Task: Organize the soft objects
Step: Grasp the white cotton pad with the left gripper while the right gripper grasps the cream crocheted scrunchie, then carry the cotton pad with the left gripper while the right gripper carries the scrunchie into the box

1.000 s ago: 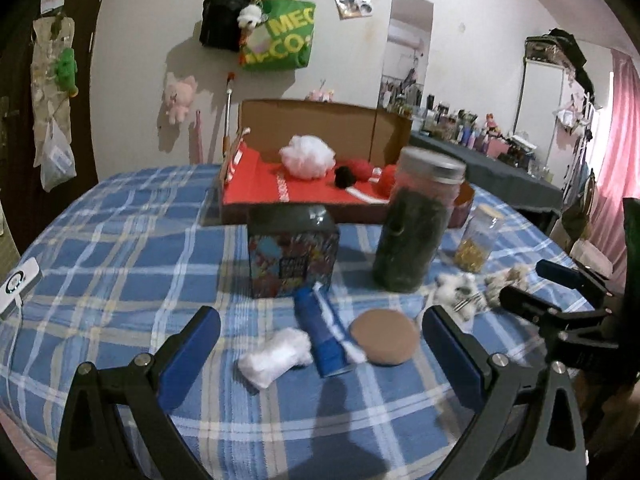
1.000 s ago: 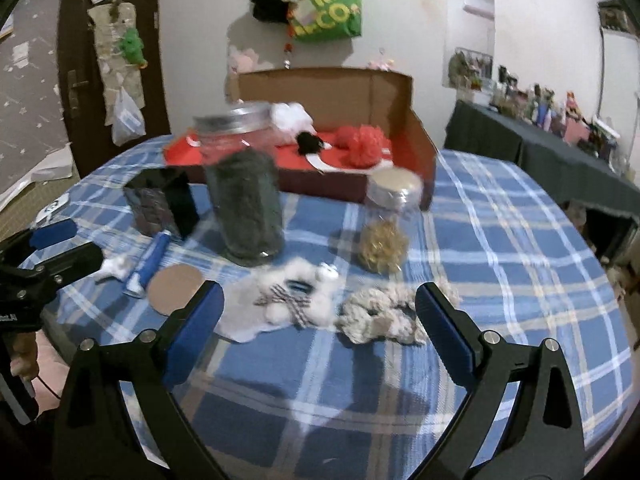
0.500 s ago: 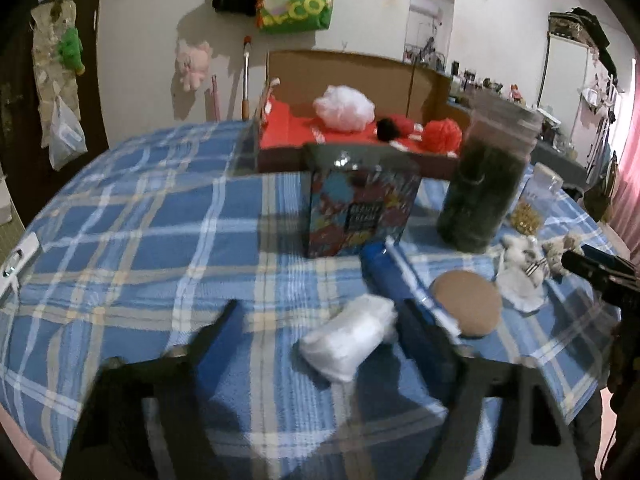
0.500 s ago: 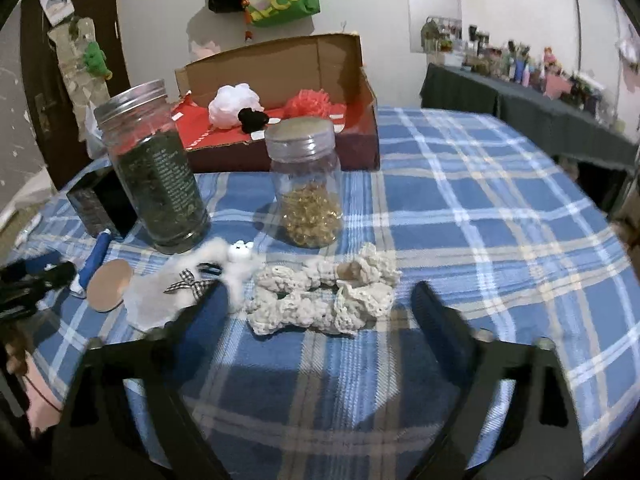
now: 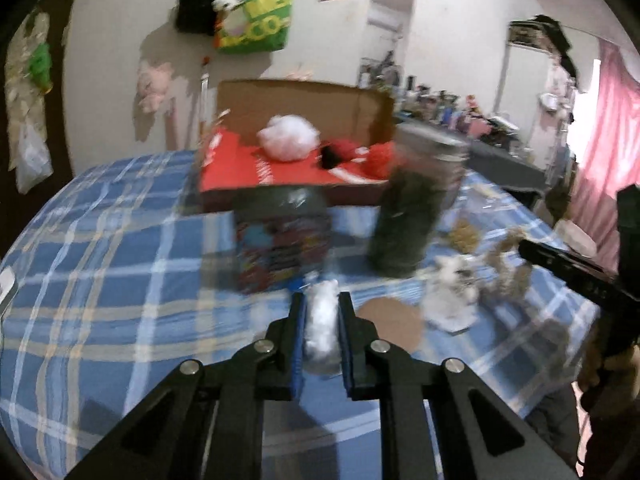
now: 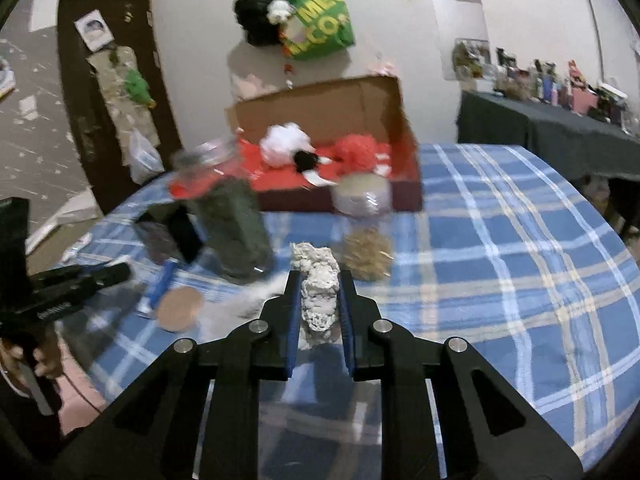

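With jaws just closed, the left hand-held gripper (image 5: 322, 316) pinches a white fluffy wad (image 5: 321, 322) and the right hand-held gripper (image 6: 319, 296) a cream crocheted piece (image 6: 317, 284), so the pick-up step looks done and both likely need lifting to the far cardboard box (image 6: 372, 100).

Your white fluffy wad (image 5: 321, 322) sits squeezed lengthwise between blue pads at the near edge of the checked cloth. Your cream crocheted piece (image 6: 317, 292) is pinched the same way, its knobbly far end poking out toward the jars.
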`<state>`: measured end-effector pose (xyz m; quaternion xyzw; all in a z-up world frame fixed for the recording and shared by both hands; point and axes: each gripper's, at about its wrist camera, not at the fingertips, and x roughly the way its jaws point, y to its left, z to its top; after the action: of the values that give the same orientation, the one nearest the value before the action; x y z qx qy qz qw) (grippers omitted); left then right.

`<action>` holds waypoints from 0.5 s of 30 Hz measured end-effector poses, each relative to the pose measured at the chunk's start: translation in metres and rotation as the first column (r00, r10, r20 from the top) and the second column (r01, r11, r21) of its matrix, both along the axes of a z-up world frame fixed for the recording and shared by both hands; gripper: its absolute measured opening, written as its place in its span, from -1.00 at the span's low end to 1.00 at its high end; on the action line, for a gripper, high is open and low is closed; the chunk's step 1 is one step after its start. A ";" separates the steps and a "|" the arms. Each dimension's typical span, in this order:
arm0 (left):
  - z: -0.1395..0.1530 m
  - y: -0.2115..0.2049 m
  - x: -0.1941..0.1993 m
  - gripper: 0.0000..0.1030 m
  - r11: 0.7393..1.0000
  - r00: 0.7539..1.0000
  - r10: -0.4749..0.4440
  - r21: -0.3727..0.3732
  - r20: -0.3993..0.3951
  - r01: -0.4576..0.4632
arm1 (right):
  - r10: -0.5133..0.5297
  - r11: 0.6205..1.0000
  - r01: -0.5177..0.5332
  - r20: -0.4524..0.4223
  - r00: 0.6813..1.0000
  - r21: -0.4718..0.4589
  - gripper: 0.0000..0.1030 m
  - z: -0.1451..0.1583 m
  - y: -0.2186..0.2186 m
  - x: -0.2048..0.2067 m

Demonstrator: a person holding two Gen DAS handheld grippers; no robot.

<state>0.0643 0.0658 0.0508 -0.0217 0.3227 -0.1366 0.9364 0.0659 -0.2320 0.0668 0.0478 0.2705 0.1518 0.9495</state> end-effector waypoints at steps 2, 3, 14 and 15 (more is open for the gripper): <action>0.008 -0.012 -0.002 -0.70 0.999 0.999 -0.040 -0.009 0.022 0.040 | 0.035 0.999 -0.035 0.011 0.999 0.015 -0.68 0.004 0.008 -0.003; 0.010 -0.017 -0.002 -0.70 0.998 0.998 -0.057 -0.015 0.029 0.058 | 0.057 0.998 -0.057 0.009 0.998 0.031 -0.68 0.005 0.012 -0.003; 0.006 -0.067 0.013 -0.70 0.975 0.977 -0.211 -0.066 0.003 0.211 | 0.134 0.988 -0.131 -0.038 0.990 0.084 -0.68 -0.007 0.032 0.007; 0.005 -0.068 0.014 -0.70 0.974 0.976 -0.216 -0.069 -0.003 0.215 | 0.136 0.987 -0.132 -0.042 0.990 0.088 -0.68 -0.008 0.031 0.008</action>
<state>0.0786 -0.0024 0.0563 -0.0192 0.3230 -0.2482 0.9131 0.0735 -0.2010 0.0587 0.0734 0.2890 0.2254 0.9275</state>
